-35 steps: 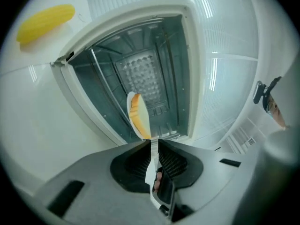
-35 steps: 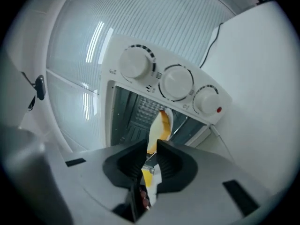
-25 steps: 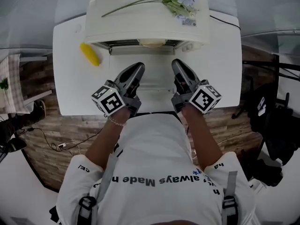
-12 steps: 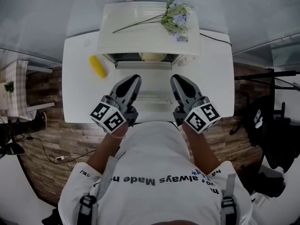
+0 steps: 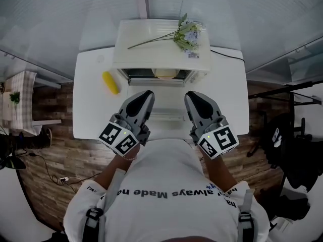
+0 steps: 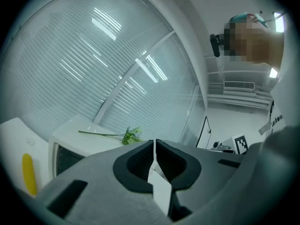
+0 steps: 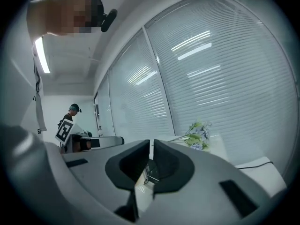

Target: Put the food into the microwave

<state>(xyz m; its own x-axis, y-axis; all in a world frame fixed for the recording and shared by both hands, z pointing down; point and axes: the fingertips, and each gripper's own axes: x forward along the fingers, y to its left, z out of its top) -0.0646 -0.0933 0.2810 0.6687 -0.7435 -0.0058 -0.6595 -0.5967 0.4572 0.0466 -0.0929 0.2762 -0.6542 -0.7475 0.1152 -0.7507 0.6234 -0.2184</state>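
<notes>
Seen from above, a person stands at a white table (image 5: 91,110) bearing a cream box-shaped microwave (image 5: 161,44) with a spray of pale flowers (image 5: 186,34) on top. The left gripper (image 5: 146,96) and right gripper (image 5: 194,98) hover level near the person's chest, both clenched on nothing. The food, 1 yellow elongated piece (image 5: 111,82), lies on the table just left of the microwave, untouched. The microwave's front looks open, with something pale and round (image 5: 165,73) inside. The pick-up seems not yet begun; next, the left gripper should spread its jaws and descend to the food.
</notes>
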